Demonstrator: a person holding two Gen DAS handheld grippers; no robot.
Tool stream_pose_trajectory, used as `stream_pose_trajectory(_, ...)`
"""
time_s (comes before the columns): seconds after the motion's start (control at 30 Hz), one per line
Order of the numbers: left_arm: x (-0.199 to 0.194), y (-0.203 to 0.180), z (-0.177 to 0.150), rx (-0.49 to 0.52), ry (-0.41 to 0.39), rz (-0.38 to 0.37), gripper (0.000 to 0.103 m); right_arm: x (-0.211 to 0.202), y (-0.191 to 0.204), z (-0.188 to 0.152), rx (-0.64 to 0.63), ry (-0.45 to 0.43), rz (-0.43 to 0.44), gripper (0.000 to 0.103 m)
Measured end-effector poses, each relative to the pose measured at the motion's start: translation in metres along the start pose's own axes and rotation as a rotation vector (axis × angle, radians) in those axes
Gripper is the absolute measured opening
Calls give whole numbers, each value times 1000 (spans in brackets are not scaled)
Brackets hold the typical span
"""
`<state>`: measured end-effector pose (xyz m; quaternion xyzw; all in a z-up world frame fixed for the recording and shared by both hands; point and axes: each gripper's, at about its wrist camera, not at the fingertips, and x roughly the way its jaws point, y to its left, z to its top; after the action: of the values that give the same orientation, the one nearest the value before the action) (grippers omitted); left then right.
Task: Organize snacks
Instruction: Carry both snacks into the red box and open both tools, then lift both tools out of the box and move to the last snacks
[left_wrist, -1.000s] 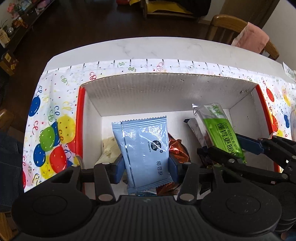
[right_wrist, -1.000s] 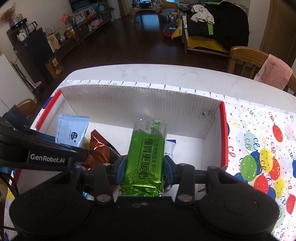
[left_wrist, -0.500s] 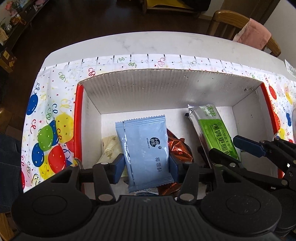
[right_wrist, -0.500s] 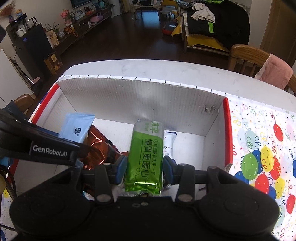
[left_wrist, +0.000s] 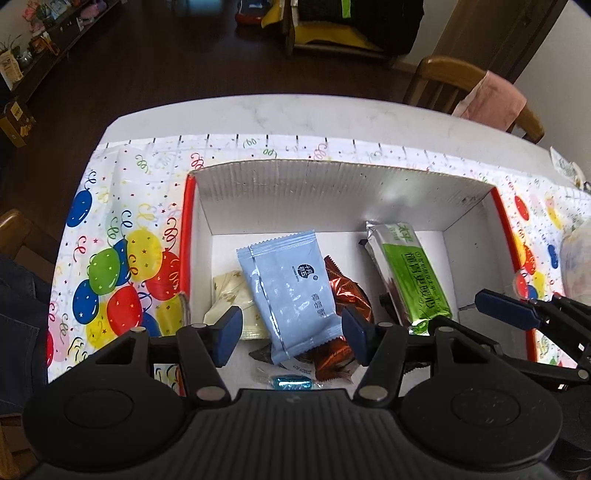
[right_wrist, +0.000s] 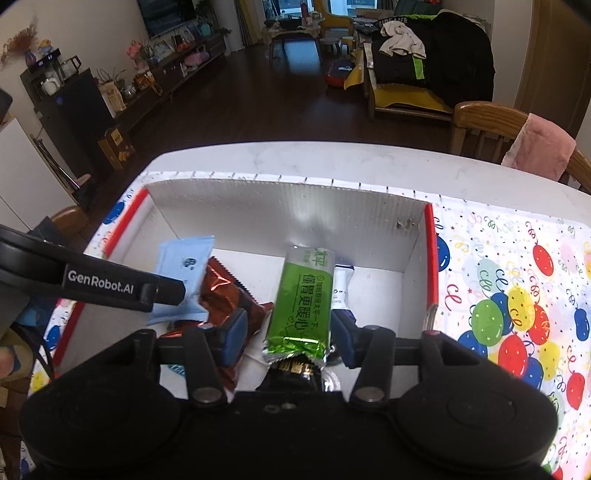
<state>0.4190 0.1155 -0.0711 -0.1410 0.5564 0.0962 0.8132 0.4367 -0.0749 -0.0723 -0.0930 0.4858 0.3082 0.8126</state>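
Observation:
A white cardboard box (left_wrist: 332, 192) with red edges holds several snack packets. My left gripper (left_wrist: 291, 336) hovers over its near left part, jaws opening. The light blue packet (left_wrist: 291, 291) lies between the pads, which stand clear of it, on a copper-brown packet (left_wrist: 349, 295). My right gripper (right_wrist: 290, 341) hangs over the box's right part, jaws also opening. The green packet (right_wrist: 301, 302) lies between its pads, untouched, atop a black packet (right_wrist: 295, 373). A cream packet (left_wrist: 231, 295) and a blue candy (left_wrist: 291, 382) rest on the box floor.
The box sits on a balloon-print cloth (left_wrist: 122, 266) over a white marble table (left_wrist: 295, 114). A wooden chair with a pink cloth (right_wrist: 543, 151) stands behind the table. The left gripper's black finger (right_wrist: 110, 284) crosses the right wrist view. A white bag (left_wrist: 576, 266) lies at the right.
Both grippers have risen slightly and their jaws have widened. The blue packet and the green packet were let go and now lie in the box.

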Motion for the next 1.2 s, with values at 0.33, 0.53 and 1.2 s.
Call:
stream_pose_trajectory(0.33,-43,4,-28,0,-88,-41,59,-43,8,-14,7,-63,27,52)
stream_pose_trajectory(0.53,-69,7,-50,15,-143,-56,59,-66,16,-27,8,-108,35,52)
stream_pose_trajectory(1.2,-130,23,-147,113,-293,-80,69,-124,49,-98,26,-183,76,74)
